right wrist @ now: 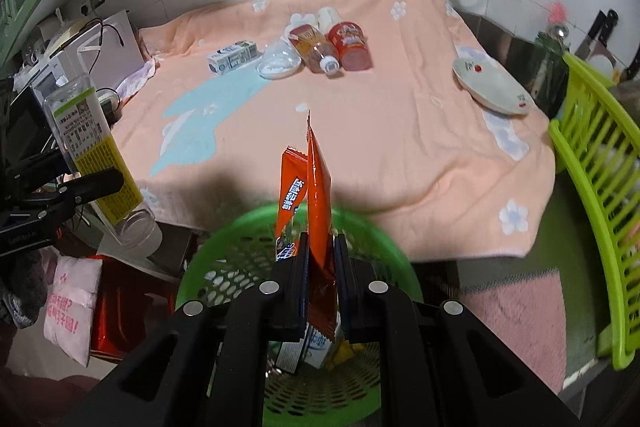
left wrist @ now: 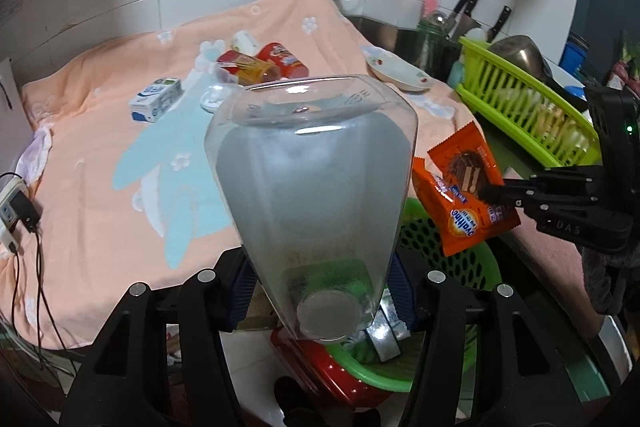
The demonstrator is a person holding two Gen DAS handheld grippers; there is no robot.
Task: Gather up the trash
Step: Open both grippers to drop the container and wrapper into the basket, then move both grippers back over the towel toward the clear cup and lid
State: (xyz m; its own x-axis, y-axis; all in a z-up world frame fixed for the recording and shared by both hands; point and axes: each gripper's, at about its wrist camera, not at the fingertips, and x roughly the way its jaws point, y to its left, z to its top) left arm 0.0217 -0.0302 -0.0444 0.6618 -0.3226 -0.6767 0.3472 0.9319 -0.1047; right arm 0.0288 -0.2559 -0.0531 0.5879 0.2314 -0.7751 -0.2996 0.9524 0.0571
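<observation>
My left gripper point(left wrist: 320, 291) is shut on a clear plastic bottle point(left wrist: 312, 167) with a yellow and green label, its blue pads pressing both sides near the capped end. The right wrist view shows that bottle point(right wrist: 96, 155) at the left, crossed by a left finger point(right wrist: 96, 185). My right gripper point(right wrist: 322, 267) is shut on two orange snack wrappers point(right wrist: 318, 187) and holds them above a green perforated basket point(right wrist: 224, 267). The basket has cartons and wrappers inside. In the left wrist view the right gripper point(left wrist: 492, 193) holds the wrappers point(left wrist: 464, 195) over the basket point(left wrist: 452, 255).
On the peach cloth point(right wrist: 400, 147) lie a milk carton point(right wrist: 232, 57), a clear lid point(right wrist: 278, 63), a red-labelled bottle point(right wrist: 316, 47), a red cup point(right wrist: 352, 43) and a white cup point(right wrist: 328, 15). A plate point(right wrist: 492, 83) sits right, next to a green dish rack point(right wrist: 600, 187). A red stool point(left wrist: 332, 379) stands under the basket.
</observation>
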